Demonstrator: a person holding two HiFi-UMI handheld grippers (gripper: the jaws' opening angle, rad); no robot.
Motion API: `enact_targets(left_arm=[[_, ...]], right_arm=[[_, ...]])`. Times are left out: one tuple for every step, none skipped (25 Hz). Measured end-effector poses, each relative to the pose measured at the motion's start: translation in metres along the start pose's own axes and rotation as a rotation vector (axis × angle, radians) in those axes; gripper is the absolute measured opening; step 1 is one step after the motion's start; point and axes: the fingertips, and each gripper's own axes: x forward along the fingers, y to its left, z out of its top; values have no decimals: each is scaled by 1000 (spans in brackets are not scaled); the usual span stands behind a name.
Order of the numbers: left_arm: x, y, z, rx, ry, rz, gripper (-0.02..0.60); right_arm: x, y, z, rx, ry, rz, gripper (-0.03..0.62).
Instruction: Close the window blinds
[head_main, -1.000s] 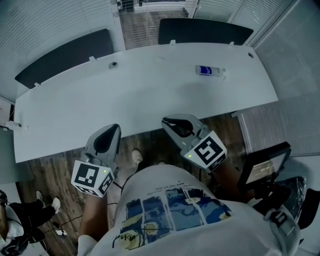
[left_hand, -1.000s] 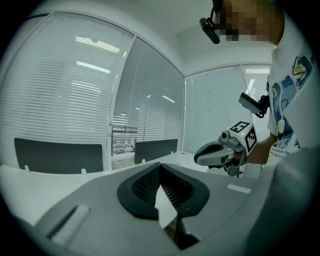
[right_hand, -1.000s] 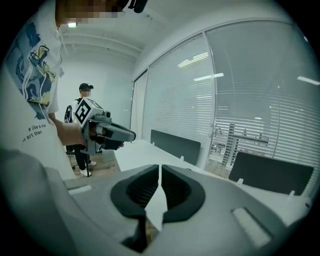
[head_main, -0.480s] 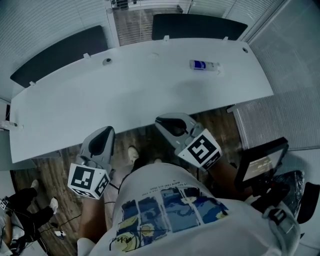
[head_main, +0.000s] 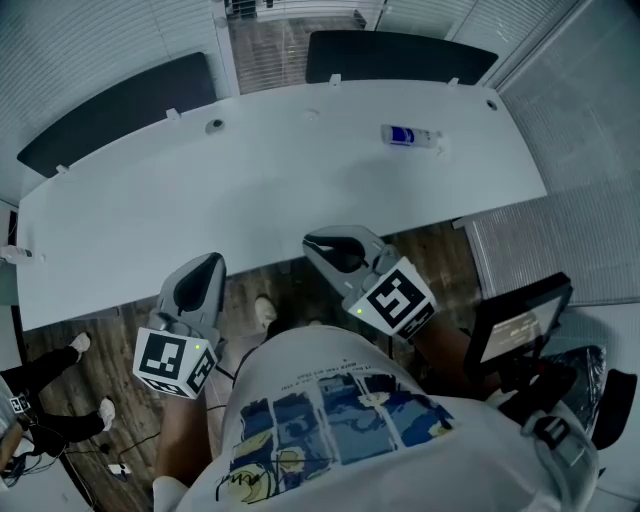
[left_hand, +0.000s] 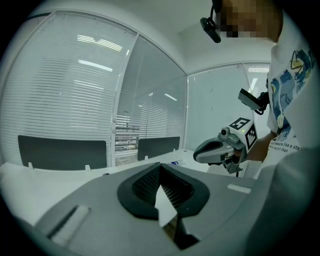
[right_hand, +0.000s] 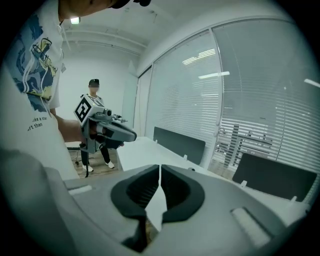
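The left tool (head_main: 207, 272) has its jaws pressed together with nothing between them, and so has the right tool (head_main: 328, 244). Both hover side by side over the near edge of the surface (head_main: 300, 195). Each carries a marker cube of black-and-white squares. The small print on the person's shirt (head_main: 330, 420) is not legible.

The surface is long, white and curved. A small bottle (head_main: 410, 137) with a blue label, its writing too small to read, lies towards the far right. Two dark panels (head_main: 120, 110) stand along the far edge.

The window blinds (left_hand: 65, 90) cover the glass walls beyond. One far section (head_main: 290, 45) has its slats open and can be seen through. The floor (head_main: 100, 340) is wood.
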Motion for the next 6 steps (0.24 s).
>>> enact_targets(left_arm=[[3,5,-1,0,1,-3,3],[4,9,-2,-1,2,-4,3],[5,13,-3,-3,3,-5,3],[6,17,-4,-6,4,-5,3],[7,21,-4,-7,6,-5,3],[7,24,-5,-8,7,-5,3]], right_arm=[[4,-2,-1,1,5,-1,12],[8,-4,-1,3,8,-3,12],[12,-5,-1,4,10,-4,12],[15,-6,-1,6,12,-6,12],[18,-7,0,8,12,-7,12],[21,-8,0,9,13,-9,12]])
